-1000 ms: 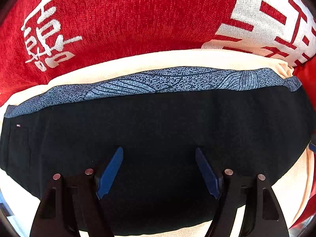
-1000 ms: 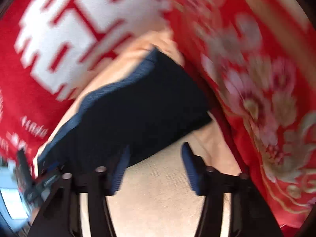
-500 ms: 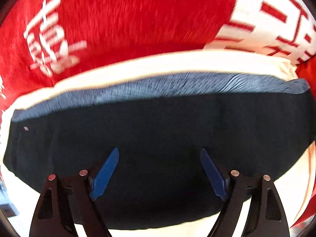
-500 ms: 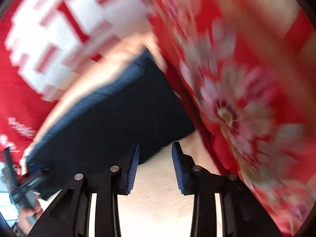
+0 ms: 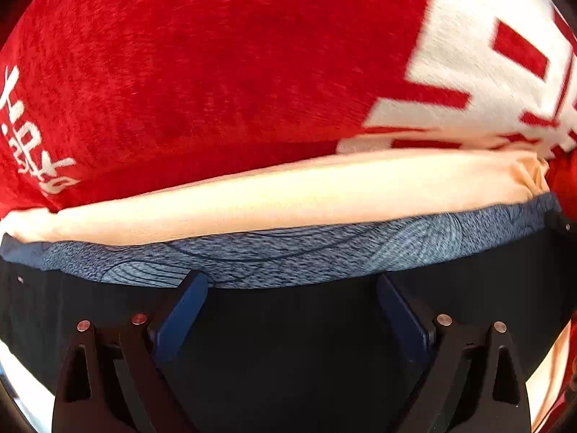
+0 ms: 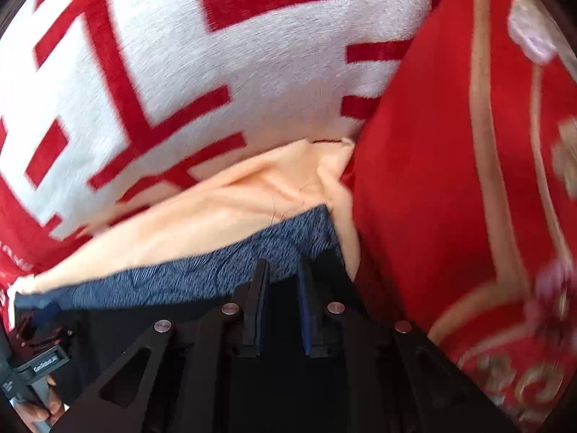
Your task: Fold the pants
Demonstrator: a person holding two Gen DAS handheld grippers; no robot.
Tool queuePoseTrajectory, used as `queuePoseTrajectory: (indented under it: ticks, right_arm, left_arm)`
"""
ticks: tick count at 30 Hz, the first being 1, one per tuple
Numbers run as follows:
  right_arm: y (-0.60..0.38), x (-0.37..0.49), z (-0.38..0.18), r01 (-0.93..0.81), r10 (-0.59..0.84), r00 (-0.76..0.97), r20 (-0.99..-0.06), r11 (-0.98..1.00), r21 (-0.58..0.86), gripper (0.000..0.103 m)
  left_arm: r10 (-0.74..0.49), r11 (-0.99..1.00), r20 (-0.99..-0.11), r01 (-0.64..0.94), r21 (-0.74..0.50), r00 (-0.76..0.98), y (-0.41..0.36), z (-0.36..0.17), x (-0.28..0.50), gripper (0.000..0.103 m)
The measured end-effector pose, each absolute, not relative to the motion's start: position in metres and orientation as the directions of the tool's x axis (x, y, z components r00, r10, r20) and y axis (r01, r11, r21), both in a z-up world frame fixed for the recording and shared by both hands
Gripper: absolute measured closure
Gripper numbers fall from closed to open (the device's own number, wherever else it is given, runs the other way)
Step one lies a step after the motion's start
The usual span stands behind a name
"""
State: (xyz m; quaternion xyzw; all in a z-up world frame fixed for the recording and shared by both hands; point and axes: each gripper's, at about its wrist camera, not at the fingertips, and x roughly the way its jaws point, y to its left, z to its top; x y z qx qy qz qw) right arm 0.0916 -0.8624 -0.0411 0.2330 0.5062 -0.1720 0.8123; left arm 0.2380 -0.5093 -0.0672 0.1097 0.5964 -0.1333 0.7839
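Left wrist view: a big red blanket (image 5: 216,72) with white characters fills the whole top half, and a cream sheet (image 5: 288,195) sits in front of it. The pants (image 5: 288,342) lie flat on that sheet, black fabric with a blue-grey patterned waistband (image 5: 288,256) along the far edge. The long axis runs straight across, left to right, with the waistband facing away from the camera. The left gripper (image 5: 292,296) hangs over the black fabric just short of the waistband, jaws spread wide, holding nothing.

Right wrist view: the same blanket shows its white block with red strokes (image 6: 180,72), and a red embroidered cushion (image 6: 468,180) with gold trim crowds in tight on the right, right beside the pants' end. The waistband (image 6: 216,267) slants up toward the right here. The right gripper (image 6: 281,274) sits at that corner with its fingers nearly together, only a narrow gap. Whether fabric is pinched between them, can't tell. Far left, the other gripper's handle (image 6: 36,364) shows, a hand around it.
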Motion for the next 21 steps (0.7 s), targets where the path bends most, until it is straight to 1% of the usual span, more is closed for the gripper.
queuePoseTrajectory:
  ticks: [1,2,3,5,10,14,21]
  right_arm:
    - [-0.862,0.088,-0.037,0.521,-0.041,0.428,-0.903,0.827,0.210,0.083]
    - [-0.859,0.083,-0.033,0.523,-0.039,0.425,-0.904,0.826,0.210,0.079]
    - [-0.856,0.076,-0.029,0.517,-0.024,0.424,-0.905,0.827,0.220,0.071]
    - [-0.846,0.061,-0.023,0.496,0.032,0.439,-0.898,0.824,0.272,0.062]
    - [-0.791,0.018,-0.024,0.430,0.258,0.434,-0.863,0.783,0.450,0.061]
    - [-0.715,0.004,-0.040,0.373,0.442,0.401,-0.802,0.721,0.584,0.061]
    - [-0.555,0.023,-0.063,0.282,0.648,0.352,-0.676,0.615,0.736,0.061]
  left_arm:
    - [-0.060,0.941,-0.965,0.336,0.031,0.256,-0.507,-0.062,0.240,0.007]
    - [-0.052,0.940,-0.964,0.338,0.042,0.262,-0.504,-0.057,0.240,0.007]
    - [-0.050,0.937,-0.961,0.347,0.049,0.271,-0.498,-0.049,0.236,0.007]
    - [-0.057,0.933,-0.962,0.357,0.045,0.269,-0.485,-0.039,0.228,0.007]
    - [-0.039,0.937,-0.970,0.345,0.048,0.242,-0.429,-0.025,0.204,0.007]
    - [-0.018,0.947,-0.972,0.317,0.058,0.233,-0.368,-0.020,0.185,0.007]
    - [0.035,0.958,-0.967,0.266,0.103,0.252,-0.237,-0.017,0.200,0.007]
